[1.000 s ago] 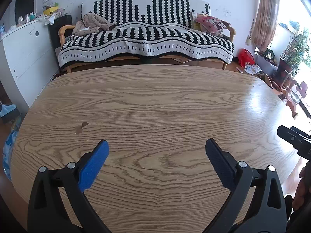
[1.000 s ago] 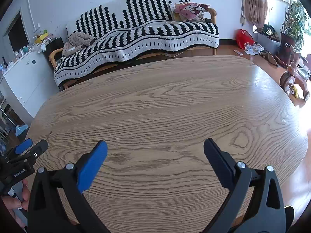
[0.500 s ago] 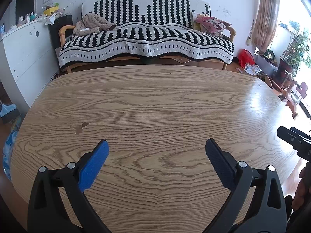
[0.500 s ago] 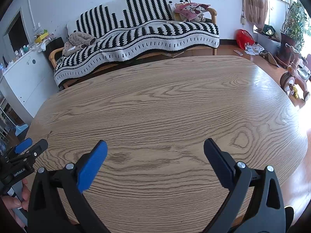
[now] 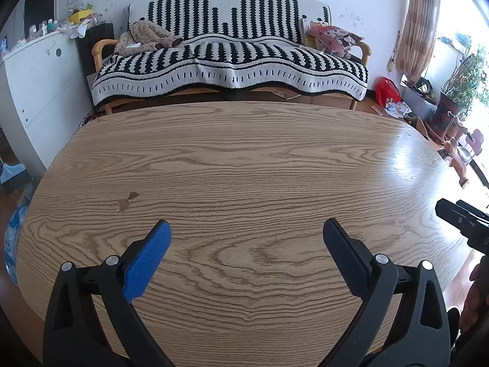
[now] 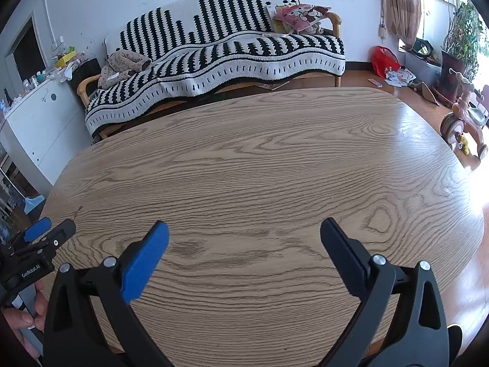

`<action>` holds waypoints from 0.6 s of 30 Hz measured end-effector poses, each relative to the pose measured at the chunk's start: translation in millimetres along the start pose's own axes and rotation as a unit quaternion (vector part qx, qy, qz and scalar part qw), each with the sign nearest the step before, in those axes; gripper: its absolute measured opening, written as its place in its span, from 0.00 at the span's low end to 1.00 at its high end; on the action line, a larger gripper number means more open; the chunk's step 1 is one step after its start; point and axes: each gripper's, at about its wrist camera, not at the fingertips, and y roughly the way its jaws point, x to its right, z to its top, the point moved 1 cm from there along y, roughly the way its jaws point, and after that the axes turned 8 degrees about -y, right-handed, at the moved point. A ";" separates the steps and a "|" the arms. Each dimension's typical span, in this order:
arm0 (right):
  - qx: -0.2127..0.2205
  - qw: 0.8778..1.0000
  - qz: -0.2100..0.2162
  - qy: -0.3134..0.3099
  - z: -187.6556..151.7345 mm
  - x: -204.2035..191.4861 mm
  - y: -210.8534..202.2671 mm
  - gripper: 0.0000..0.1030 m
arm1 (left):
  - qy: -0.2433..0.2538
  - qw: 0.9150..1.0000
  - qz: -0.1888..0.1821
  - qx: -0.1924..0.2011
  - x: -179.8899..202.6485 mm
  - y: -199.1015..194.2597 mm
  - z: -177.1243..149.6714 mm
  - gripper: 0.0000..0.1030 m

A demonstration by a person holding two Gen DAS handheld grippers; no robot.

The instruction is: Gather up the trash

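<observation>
My left gripper [image 5: 246,235] hangs open over the near part of a bare oval wooden table [image 5: 244,159], nothing between its fingers. A small brown mark or scrap [image 5: 127,201] lies on the wood ahead and left of it; I cannot tell which. My right gripper [image 6: 244,235] is open too, empty, above the same table [image 6: 275,165]. Each gripper shows at the edge of the other's view: the right one [image 5: 461,223] at far right, the left one [image 6: 42,238] at far left, held by a hand [image 6: 21,318]. No trash shows on the tabletop.
A sofa under a black-and-white striped blanket [image 5: 229,58] stands beyond the table's far edge. A white cabinet [image 5: 39,91] is at left. Scattered papers and a red bag [image 5: 388,91] lie on the floor at right, near potted plants [image 5: 458,88] and a child's tricycle [image 6: 464,122].
</observation>
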 end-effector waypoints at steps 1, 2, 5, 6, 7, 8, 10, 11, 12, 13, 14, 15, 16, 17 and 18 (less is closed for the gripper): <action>0.000 1.000 0.001 0.000 -0.2 0.1 0.2 0.93 | 0.000 1.000 0.000 0.000 0.4 0.2 -0.1 0.94; 0.000 1.000 0.001 0.000 0.1 -0.4 0.2 0.93 | 0.000 1.000 -0.001 0.000 0.0 0.1 -0.1 0.94; 0.000 1.000 0.002 0.000 0.1 -0.1 -0.1 0.93 | -0.001 1.000 0.000 0.000 0.0 0.9 0.1 0.94; 0.001 1.000 0.002 0.000 0.1 0.0 -0.1 0.93 | -0.001 1.000 0.000 0.000 -0.2 1.1 -0.2 0.94; 0.001 1.000 0.001 0.000 0.2 0.0 -0.2 0.93 | -0.001 1.000 0.000 -0.001 -0.1 1.2 -0.7 0.94; 0.001 1.000 0.001 0.000 -0.1 0.2 0.2 0.93 | 0.000 1.000 0.000 -0.001 0.2 1.0 -1.3 0.94; 0.000 1.000 0.002 0.000 -0.2 0.3 0.2 0.93 | 0.000 1.000 0.000 0.000 1.1 0.4 -2.1 0.94; 0.000 1.000 0.002 0.000 -0.3 0.4 0.1 0.93 | 0.000 1.000 0.000 -0.001 1.3 0.3 -2.5 0.94; 0.001 1.000 0.002 0.000 -0.2 0.4 0.0 0.93 | -0.001 1.000 0.000 -0.001 1.3 0.3 -2.9 0.94; 0.001 1.000 0.001 -0.001 -0.1 0.3 0.0 0.93 | 0.000 1.000 0.000 -0.001 1.3 0.5 -2.2 0.94; 0.002 1.000 0.002 -0.001 -0.4 0.4 0.2 0.93 | 0.000 1.000 0.000 -0.001 1.4 0.5 -2.6 0.94; 0.002 1.000 0.002 -0.001 -0.4 0.4 0.2 0.93 | 0.001 1.000 0.000 -0.001 1.7 0.5 -2.8 0.94; 0.002 1.000 0.002 -0.001 -0.6 0.0 0.3 0.93 | 0.001 1.000 0.000 -0.001 1.4 0.4 -2.3 0.94; 0.002 1.000 0.002 -0.001 -0.6 -0.2 0.3 0.93 | 0.001 1.000 0.000 -0.001 1.4 0.0 -2.6 0.94; 0.001 1.000 0.001 -0.002 -1.1 0.0 1.1 0.93 | 0.001 1.000 0.000 -0.001 1.6 -0.1 -2.4 0.94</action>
